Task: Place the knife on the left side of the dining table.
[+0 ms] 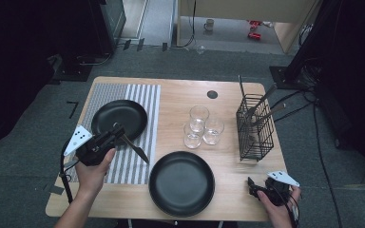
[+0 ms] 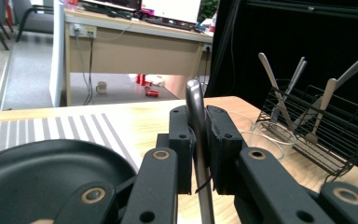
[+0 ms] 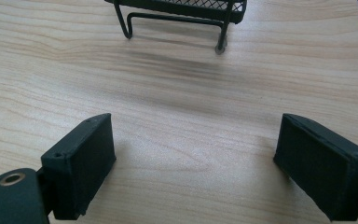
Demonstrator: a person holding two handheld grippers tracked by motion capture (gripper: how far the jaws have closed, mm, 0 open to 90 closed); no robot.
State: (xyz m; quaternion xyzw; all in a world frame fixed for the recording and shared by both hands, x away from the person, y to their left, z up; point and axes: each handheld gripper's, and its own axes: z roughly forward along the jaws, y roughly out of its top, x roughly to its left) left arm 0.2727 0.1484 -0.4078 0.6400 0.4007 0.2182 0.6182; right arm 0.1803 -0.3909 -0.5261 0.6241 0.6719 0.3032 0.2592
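The left hand-held gripper (image 1: 115,134) is closed tightly on a knife (image 1: 135,147), which it holds over the striped mat (image 1: 140,102), just beside the far black plate (image 1: 119,116). The right hand-held gripper (image 3: 193,163) rests wide open and empty on the wooden surface (image 3: 177,93), near the wire cutlery basket (image 1: 254,128).

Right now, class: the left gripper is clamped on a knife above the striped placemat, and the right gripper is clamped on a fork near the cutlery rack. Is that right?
Not quite. The right gripper holds no fork: the right gripper view shows its jaws wide apart over bare table. The left gripper is indeed clamped on the knife above the striped placemat.
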